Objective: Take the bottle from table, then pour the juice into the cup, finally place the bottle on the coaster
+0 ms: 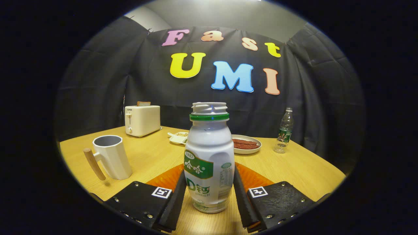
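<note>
The bottle [209,156] stands uncapped on the worktop [294,169], between the jaws, which look pressed on its lower body. Light, smooth plastic; likely squeezable. Cup [111,156] at ten o'clock.

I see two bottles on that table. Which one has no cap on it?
The white bottle between the gripper fingers: its threaded neck above the green ring is bare. The clear bottle standing beyond, near the booth wall, appears capped.

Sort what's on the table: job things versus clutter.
Job: bottle upright between the gripper fingers, which touch its sides; cup beside it; orange coaster behind it.
Clutter: toaster, small dish, plate, water bottle.
</note>
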Tool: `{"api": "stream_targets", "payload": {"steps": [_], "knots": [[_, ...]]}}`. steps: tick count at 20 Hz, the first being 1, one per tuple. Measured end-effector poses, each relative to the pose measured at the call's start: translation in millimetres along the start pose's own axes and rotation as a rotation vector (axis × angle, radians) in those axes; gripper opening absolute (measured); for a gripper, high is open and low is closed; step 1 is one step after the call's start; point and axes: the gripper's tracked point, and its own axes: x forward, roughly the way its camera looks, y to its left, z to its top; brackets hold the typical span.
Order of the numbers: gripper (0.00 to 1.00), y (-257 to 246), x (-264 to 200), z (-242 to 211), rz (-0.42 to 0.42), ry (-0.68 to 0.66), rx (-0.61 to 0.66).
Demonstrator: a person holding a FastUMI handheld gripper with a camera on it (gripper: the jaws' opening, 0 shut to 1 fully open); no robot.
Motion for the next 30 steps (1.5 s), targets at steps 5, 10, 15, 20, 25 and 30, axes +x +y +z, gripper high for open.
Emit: {"api": "stream_targets", "payload": {"steps": [5, 10, 15, 20, 25, 30], "knots": [[0.71, 8.5, -2.0, 18.9, -0.049, -0.021, -0.165], [0.71, 29.3, -4.4, 39.0, -0.072, -0.025, -0.375], [0.71, 53.2, 4.7, 42.6, -0.081, 0.017, -0.609], [0.71, 67.3, 7.1, 52.7, -0.103, 0.011, -0.78], [0.71, 68.5, 8.9, 63.9, -0.167, 0.008, -0.932], [0.71, 80.2, 9.0, 62.4, -0.173, 0.002, -1.04]]}}
